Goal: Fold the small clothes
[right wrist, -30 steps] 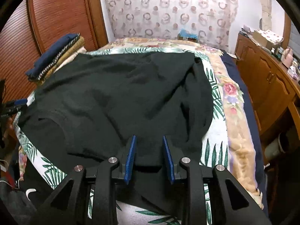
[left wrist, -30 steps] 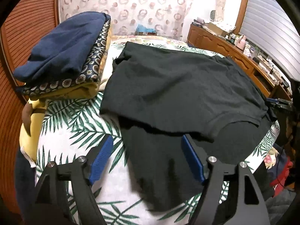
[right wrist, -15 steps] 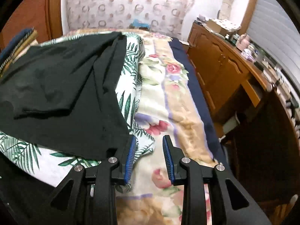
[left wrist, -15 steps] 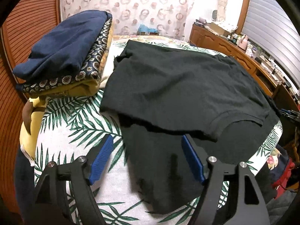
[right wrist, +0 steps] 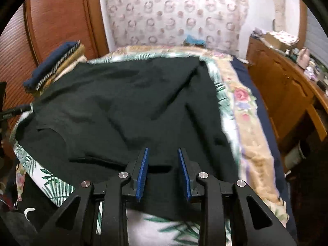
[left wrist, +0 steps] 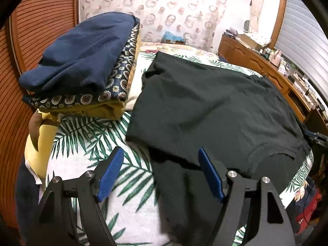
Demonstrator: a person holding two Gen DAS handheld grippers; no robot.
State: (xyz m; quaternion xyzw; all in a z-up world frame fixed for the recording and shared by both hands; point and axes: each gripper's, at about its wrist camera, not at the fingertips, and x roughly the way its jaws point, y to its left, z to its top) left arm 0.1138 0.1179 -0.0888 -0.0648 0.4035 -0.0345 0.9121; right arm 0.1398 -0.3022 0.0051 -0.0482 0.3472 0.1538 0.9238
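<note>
A black T-shirt (left wrist: 215,106) lies spread on the palm-leaf sheet (left wrist: 88,131), with one part folded over onto itself. My left gripper (left wrist: 161,151) hangs open and wide just above the shirt's near left edge, nothing between its blue pads (left wrist: 110,174). In the right wrist view the same shirt (right wrist: 133,106) fills the bed. There my right gripper (right wrist: 163,150) hovers over its near hem with the jaws a narrow gap apart. Cloth shows below the gap and none is pinched.
A stack of folded clothes (left wrist: 82,61), navy on top, sits at the bed's left by the wooden slatted wall; the right wrist view shows the stack (right wrist: 55,65) too. A floral blanket (right wrist: 246,112) and wooden dresser (right wrist: 287,86) lie right. Loose clothes (left wrist: 307,209) are on the floor.
The right gripper swung away to the right over the floral blanket half a second ago and is back over the shirt's near hem. The left gripper has hardly moved.
</note>
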